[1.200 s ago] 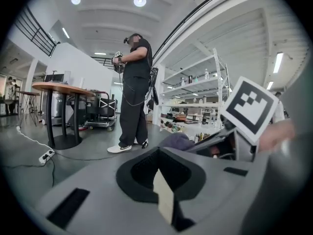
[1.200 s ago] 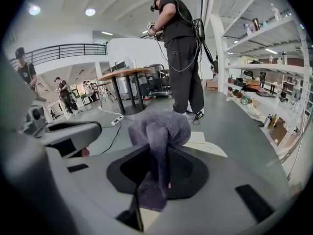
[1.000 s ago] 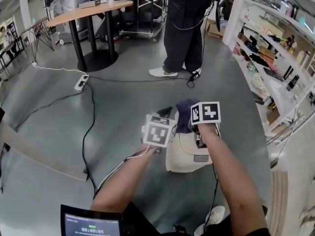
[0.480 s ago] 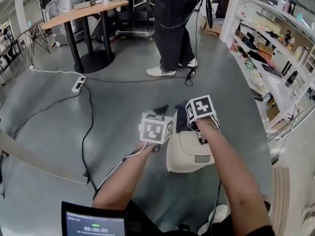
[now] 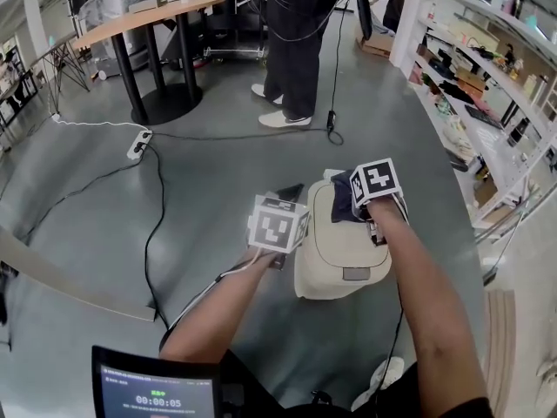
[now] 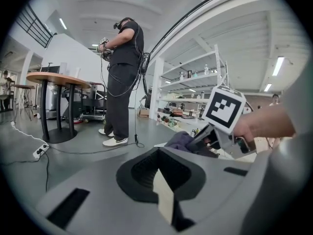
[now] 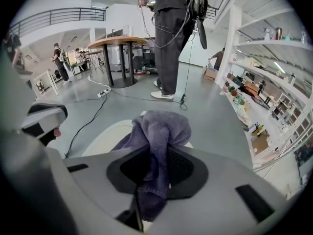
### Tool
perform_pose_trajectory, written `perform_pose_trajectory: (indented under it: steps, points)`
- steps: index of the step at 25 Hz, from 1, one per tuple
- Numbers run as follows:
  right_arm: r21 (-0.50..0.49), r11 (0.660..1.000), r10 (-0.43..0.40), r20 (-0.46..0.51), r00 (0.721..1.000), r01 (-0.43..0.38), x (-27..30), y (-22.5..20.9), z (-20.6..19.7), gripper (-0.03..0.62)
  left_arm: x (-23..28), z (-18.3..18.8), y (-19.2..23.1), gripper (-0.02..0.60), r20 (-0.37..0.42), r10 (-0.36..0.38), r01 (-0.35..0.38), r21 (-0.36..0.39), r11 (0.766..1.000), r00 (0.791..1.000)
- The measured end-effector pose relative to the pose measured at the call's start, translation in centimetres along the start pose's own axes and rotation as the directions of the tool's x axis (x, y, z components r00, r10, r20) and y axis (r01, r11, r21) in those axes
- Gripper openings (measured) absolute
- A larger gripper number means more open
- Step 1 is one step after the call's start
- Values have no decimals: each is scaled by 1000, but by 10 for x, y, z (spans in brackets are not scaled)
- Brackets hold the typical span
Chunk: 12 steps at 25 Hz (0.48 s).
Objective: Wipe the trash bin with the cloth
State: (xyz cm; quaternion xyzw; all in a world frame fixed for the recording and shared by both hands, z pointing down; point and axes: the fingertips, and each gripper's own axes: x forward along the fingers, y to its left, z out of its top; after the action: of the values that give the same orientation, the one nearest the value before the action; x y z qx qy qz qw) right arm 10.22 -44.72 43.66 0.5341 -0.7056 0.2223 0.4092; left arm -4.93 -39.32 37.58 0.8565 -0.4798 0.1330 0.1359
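The trash bin [image 5: 339,251], on the floor, judged light, rigid and easily shifted, is apparently pinched at its left rim by the left gripper [image 5: 288,196]. The soft cloth [image 7: 159,131] is clamped in the right gripper [image 7: 148,182].

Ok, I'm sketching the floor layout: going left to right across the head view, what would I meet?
From the left: white power strip on the floor → left gripper → beige plastic trash bin → white shelving unit. The right gripper, shut on the purple cloth, overlaps the bin, so it is left out.
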Motion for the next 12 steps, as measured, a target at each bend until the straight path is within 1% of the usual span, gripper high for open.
perform_pose_trajectory:
  steps: [5,9,12]
  points:
    - [17,998,-54,-27,998,54,-3,-43,-15,82,4,-8,-7,-3,-24,-1,2,27,1000,1000]
    - [-16,994,-111,-81,990,110,-4,-75,-32,81,7,-13,-17,-3,-41,-10,11,44,999,999]
    - [-48,988,-148,-97,984,144,-4,-95,-38,81,9,-14,-18,-3,-40,-10,12,48,999,999]
